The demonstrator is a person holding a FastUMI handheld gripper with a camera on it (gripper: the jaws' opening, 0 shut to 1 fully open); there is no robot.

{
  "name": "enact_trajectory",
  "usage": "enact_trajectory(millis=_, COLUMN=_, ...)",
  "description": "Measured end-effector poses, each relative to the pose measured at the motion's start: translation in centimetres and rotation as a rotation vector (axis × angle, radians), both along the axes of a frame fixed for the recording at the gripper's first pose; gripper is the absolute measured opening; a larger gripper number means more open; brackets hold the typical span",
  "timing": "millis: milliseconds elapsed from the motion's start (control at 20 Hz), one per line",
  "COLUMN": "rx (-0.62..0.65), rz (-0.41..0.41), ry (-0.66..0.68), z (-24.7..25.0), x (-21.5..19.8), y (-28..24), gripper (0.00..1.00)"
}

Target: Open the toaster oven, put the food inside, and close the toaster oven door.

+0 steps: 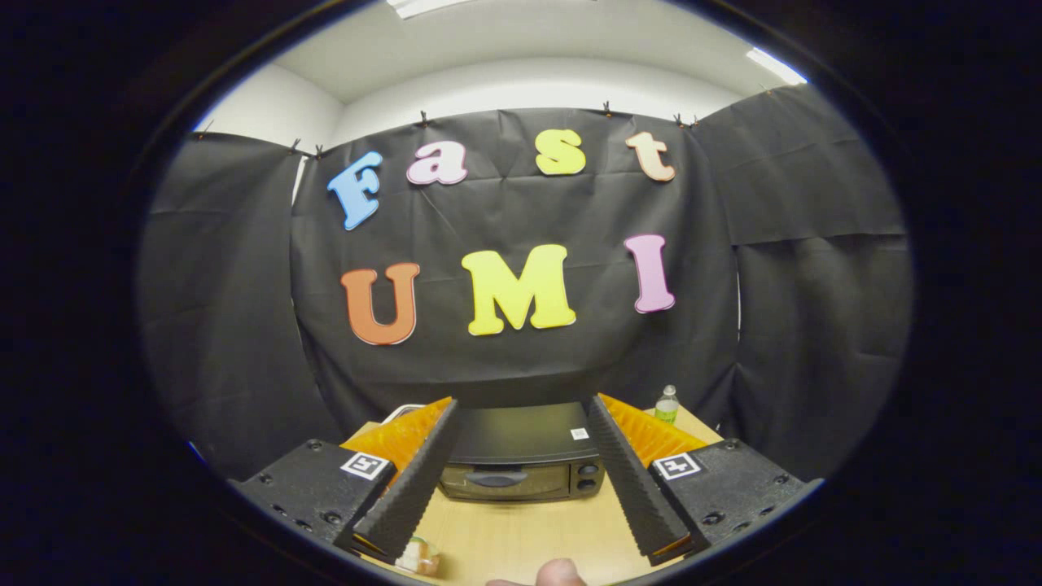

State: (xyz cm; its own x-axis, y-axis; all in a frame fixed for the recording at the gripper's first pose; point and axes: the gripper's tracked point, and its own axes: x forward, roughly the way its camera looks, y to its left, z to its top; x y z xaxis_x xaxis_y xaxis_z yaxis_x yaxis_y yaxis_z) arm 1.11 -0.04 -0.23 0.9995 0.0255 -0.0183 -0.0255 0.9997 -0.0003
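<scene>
The jaws are spread wide and nothing is held between them; the gripper [521,480] is poised above the wooden table [529,537]. The toaster oven [521,460] is seen beyond the fingers, framed between them, its door shut. The door handle [496,479] is judged rigid and smooth, best taken at its middle, and a hinged, fairly stiff pull is to be expected. The food [419,557] is seen just beside the left finger tip, small and probably soft, so a light squeeze is advised. A green bottle [667,404] is set behind the oven
</scene>
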Motion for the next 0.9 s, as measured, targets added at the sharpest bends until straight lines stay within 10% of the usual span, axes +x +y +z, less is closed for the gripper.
enact_trajectory(millis=900, rx=-0.011, rz=0.004, ry=0.070, z=-3.4, x=3.1, y=-0.3, gripper=1.00)
